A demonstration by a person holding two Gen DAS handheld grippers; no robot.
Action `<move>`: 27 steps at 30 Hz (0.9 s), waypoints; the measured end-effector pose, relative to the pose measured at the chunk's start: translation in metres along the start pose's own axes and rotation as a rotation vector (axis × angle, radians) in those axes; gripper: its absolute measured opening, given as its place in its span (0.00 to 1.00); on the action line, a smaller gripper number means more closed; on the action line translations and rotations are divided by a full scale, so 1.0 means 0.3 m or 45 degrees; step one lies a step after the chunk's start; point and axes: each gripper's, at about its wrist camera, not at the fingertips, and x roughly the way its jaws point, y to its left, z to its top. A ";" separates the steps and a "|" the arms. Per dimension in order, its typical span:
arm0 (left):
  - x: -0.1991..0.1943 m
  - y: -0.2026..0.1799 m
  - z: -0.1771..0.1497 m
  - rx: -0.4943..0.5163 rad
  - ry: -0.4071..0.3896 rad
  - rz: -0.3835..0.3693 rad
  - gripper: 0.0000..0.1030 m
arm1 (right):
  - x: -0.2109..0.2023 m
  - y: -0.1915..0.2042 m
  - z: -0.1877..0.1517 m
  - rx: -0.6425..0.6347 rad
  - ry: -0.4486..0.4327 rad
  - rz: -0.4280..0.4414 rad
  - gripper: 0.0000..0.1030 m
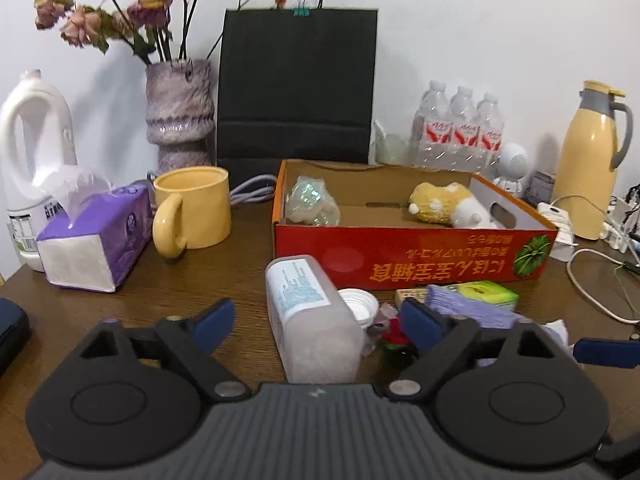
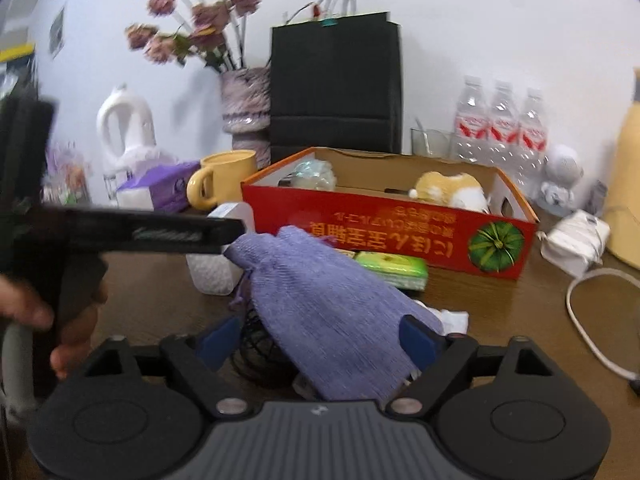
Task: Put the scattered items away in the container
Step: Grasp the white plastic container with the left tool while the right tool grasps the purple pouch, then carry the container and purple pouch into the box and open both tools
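The red cardboard box (image 1: 400, 256) (image 2: 360, 220) stands on the wooden table; a clear wrapped item (image 1: 312, 202) and a plush dog (image 1: 444, 204) lie inside. A translucent plastic jar (image 1: 316, 320) lies on its side between the wide-open fingers of my left gripper (image 1: 320, 324), untouched as far as I can see. Its white cap (image 1: 358, 306) lies beside it. My right gripper (image 2: 320, 338) is open around a purple knitted pouch (image 2: 332, 312), jaws apart from it. A green tissue pack (image 2: 394, 268) (image 1: 486, 292) lies before the box.
A yellow mug (image 1: 196, 210), purple tissue pack (image 1: 96, 240), white detergent bottle (image 1: 32, 152), flower vase (image 1: 178, 116) and black paper bag (image 1: 296, 92) stand at the back left. Water bottles (image 1: 460, 128), a yellow thermos (image 1: 588, 160) and white cables (image 1: 588, 280) are on the right.
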 end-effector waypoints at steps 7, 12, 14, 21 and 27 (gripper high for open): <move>0.050 0.058 0.004 -0.123 0.095 -0.066 0.43 | 0.051 -0.021 0.015 0.053 0.069 0.029 0.03; 0.008 0.055 -0.004 -0.125 0.041 -0.043 0.43 | -0.006 -0.025 0.029 0.067 -0.014 -0.037 0.00; -0.030 0.049 -0.004 -0.119 0.003 -0.034 0.43 | -0.036 -0.033 0.036 0.076 -0.057 -0.062 0.00; -0.233 0.028 0.016 -0.094 -0.154 0.007 0.42 | -0.191 -0.081 0.066 0.105 -0.218 -0.126 0.00; -0.382 0.008 0.043 -0.108 -0.264 -0.012 0.42 | -0.339 -0.136 0.080 0.176 -0.320 -0.146 0.00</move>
